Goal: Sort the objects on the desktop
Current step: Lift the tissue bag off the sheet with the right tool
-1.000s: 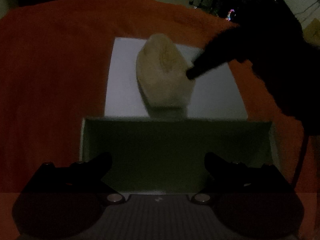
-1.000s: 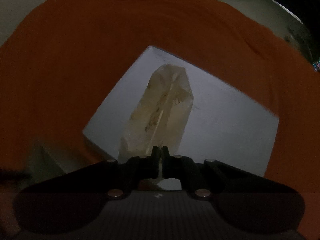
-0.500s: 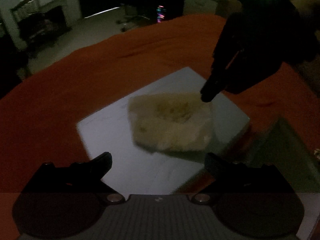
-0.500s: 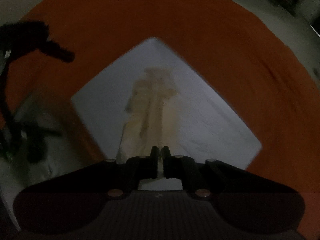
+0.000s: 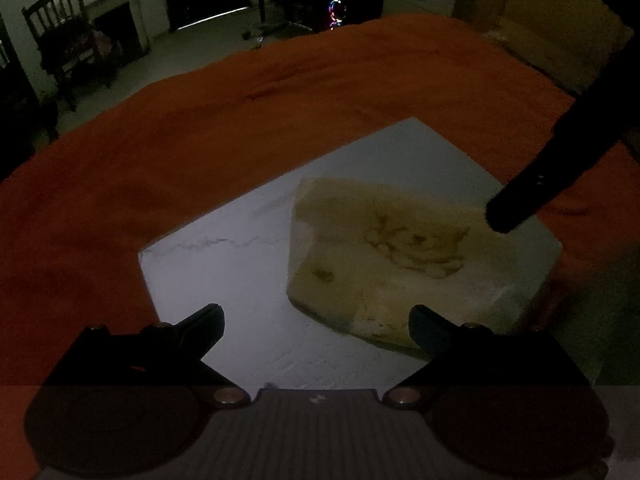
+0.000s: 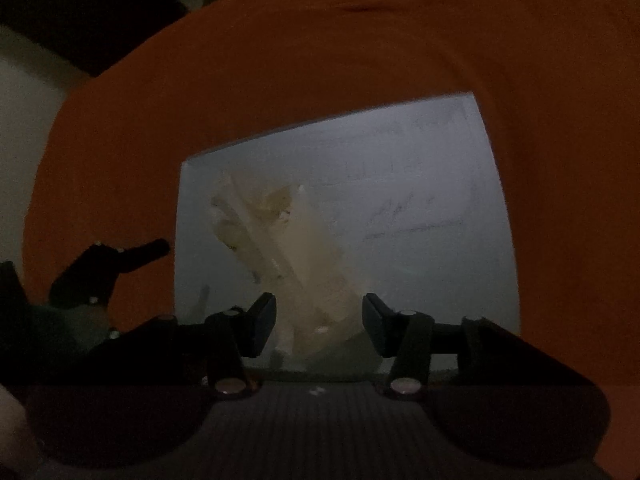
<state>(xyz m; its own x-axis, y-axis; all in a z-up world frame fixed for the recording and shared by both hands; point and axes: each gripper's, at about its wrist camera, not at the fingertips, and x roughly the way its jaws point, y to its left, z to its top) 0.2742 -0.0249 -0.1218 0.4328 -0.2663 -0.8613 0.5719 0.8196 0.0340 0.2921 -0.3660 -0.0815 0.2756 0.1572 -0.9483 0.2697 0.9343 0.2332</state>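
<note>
Pale yellowish translucent crystal-like chunk (image 5: pixel 384 256) lying on flat white square board (image 5: pixel 224 280), board sitting on orange cloth-covered desk (image 5: pixel 240 120).

Right tongs (image 6: pixel 319 320) spread, straddling chunk's near end (image 6: pixel 312 264), not pinching it.

Left tongs (image 5: pixel 316 328) spread wide, holding nothing, hovering over board's near edge.

Step reading as either release of chunk on board or approach to grab it; scene fitting both.

Sorting destination not showing.

Dim light hiding contact detail.
</note>
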